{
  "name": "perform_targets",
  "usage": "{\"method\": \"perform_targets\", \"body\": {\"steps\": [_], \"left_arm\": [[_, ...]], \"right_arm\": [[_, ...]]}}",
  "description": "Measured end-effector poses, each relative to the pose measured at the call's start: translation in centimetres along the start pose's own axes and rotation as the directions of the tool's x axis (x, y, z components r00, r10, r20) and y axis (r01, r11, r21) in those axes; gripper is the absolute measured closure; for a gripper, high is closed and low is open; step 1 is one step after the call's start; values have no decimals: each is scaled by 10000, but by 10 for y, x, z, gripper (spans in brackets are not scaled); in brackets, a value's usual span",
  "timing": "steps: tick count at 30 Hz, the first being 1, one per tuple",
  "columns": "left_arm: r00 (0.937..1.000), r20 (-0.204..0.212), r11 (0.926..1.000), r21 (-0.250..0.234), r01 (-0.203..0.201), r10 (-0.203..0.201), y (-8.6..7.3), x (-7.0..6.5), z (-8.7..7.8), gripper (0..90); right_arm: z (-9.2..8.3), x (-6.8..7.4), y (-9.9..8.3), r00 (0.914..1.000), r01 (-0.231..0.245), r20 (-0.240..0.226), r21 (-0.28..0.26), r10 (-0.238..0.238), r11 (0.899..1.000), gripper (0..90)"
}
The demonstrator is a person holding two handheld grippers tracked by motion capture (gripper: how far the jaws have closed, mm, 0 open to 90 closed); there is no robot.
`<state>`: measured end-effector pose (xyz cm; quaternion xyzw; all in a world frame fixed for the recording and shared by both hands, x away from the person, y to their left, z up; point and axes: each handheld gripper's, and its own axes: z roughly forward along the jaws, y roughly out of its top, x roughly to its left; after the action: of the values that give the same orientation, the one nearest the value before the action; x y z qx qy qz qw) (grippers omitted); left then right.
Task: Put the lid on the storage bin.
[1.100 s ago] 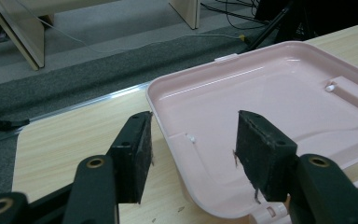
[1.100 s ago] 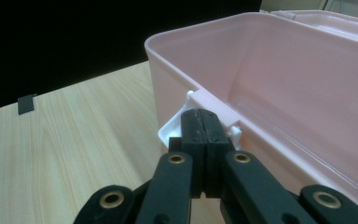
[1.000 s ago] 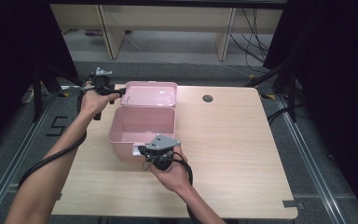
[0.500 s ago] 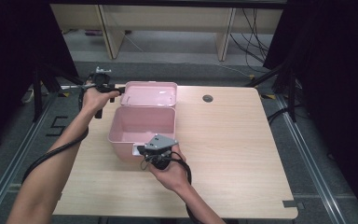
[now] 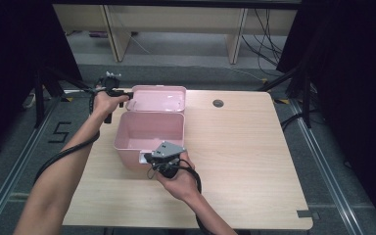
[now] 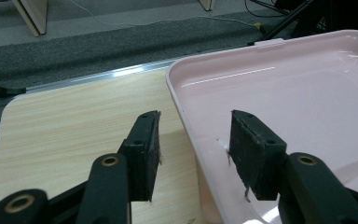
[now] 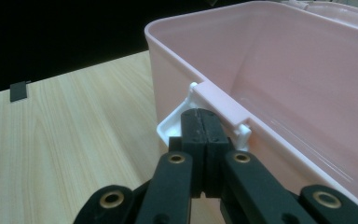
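A pink box (image 5: 149,128) stands open on the table, its lid (image 5: 159,98) folded back flat behind it. My left gripper (image 5: 126,96) is at the lid's left edge. In the left gripper view its jaws (image 6: 196,123) straddle the lid's rim (image 6: 182,100), one pad outside and one inside; they have just been closing, and a gap still shows, so it is open. My right gripper (image 5: 147,157) is at the box's front wall (image 7: 284,60). There its jaws (image 7: 200,114) are shut together, tips against the white latch (image 7: 173,125) under the pink tab.
The light wooden table (image 5: 245,147) stretches to the right of the box, with a round cable hole (image 5: 218,103) at the back. Dark floor, cables and stand legs surround it. A small dark mark (image 5: 307,214) sits at the table's front right corner.
My left hand has moved right and down, bringing its gripper to the lid's left edge. The right hand and the box have stayed put.
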<state>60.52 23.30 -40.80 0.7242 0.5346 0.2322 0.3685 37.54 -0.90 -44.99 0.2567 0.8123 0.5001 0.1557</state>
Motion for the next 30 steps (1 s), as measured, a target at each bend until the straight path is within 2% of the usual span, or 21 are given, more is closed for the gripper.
{"method": "perform_targets", "body": {"steps": [3, 4, 5, 8, 9, 22, 23, 30], "left_arm": [[9999, 81, 9999, -29, 121, -121, 3, -2, 4, 530], [9998, 25, 9998, -39, 203, -203, 4, -3, 6, 534], [10000, 18, 9999, 94, 41, -41, 5, -2, 6, 540], [9999, -45, 9999, 83, 119, -118, 7, -2, 12, 553], [9999, -62, 9996, 243, 125, -124, 7, -2, 13, 556], [9988, -359, 9974, 617, 367, -346, 8, 1, 28, 611], [9989, -388, 9978, 600, 280, -257, 8, 1, 29, 615], [9971, -419, 9954, 700, 656, -628, 10, 2, 35, 637]], "right_arm": [[0, -1, 0, 9999, 118, -12, -9, -118, 9999, 900], [-1, -1, 1, 9998, 151, -106, 201, -149, 9997, 900], [-1, -2, 1, 9998, 137, -136, 202, -134, 9997, 900], [-1, -2, 2, 9997, 208, -150, 234, -204, 9995, 900], [-1, -2, 2, 9997, 186, -158, 239, -183, 9995, 900], [-1, -2, 1, 9996, 149, -241, 238, -143, 9996, 900], [-1, -2, 1, 9996, 149, -229, 245, -143, 9996, 900], [-2, -2, 1, 9996, 84, -277, 291, -76, 9995, 900]]}}
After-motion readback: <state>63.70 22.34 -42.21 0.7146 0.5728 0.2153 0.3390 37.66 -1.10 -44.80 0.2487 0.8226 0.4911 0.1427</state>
